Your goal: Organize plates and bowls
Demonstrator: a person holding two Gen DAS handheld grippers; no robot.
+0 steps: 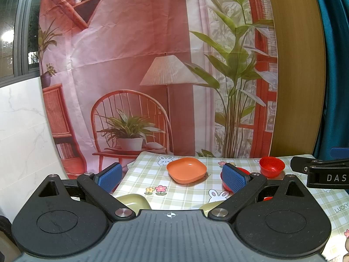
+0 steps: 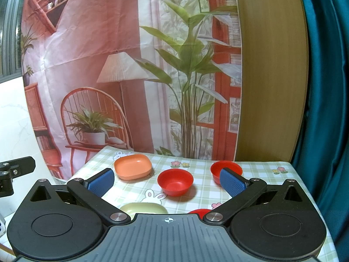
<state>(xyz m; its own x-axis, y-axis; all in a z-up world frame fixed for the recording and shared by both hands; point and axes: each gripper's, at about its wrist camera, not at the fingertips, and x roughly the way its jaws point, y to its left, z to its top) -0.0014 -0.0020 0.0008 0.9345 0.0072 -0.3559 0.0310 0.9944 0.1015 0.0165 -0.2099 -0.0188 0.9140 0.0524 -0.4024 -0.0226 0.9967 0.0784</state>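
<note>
While both grippers gape wide, left gripper [image 1: 172,175], right gripper [image 2: 167,181], orange plate [image 2: 132,166] empty, red bowls [image 2: 175,181] empty

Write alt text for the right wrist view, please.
The open right hand-held gripper hovers over a green checked tablecloth, empty. Between its blue pads sits a round red plastic bowl, with a second red bowl behind the right pad and an orange rounded-square plastic dish further left.

An orange plate [image 2: 133,167] and red bowls [image 2: 175,181] are seen on a bench [image 2: 257,198] covered in green-checked cloth printed with rabbits and flowers.
</note>
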